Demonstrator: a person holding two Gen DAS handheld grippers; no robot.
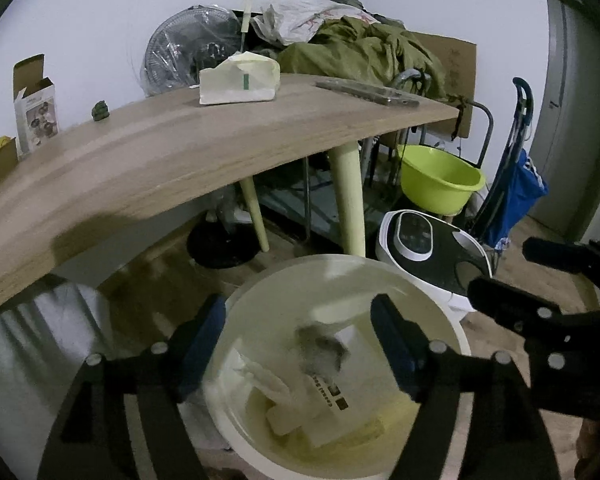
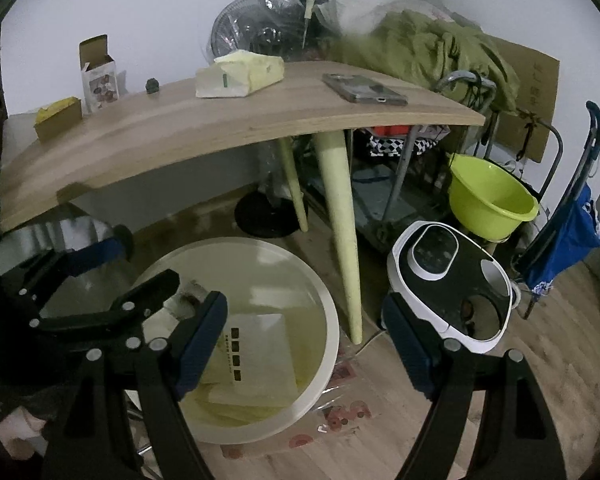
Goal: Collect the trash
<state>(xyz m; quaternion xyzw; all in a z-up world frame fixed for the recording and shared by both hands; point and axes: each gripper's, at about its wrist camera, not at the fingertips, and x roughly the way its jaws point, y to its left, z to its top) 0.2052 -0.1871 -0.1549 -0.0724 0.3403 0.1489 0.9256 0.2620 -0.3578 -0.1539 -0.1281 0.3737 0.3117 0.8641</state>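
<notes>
Both grippers, left [image 1: 300, 344] and right [image 2: 304, 340], hang spread apart and empty over one white bin [image 2: 324, 300] on the floor. A blurred grey scrap [image 1: 320, 350] shows above the papers inside the bin. On the bench [image 2: 220, 128] sit two boxes, one tissue pack [image 2: 240, 72], one tablet [image 2: 364, 88].

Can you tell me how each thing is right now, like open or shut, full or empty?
Left gripper: open, over the bin, holding nothing.
Right gripper: open, holding nothing.
Trash bin: no lid on, paper and boxes inside.
Grey clump: blurred, in the bin's mouth.
Small box: upright on the table, top flap open.
Green basin: looks empty.
Tablet: lying flat on the table.
</notes>
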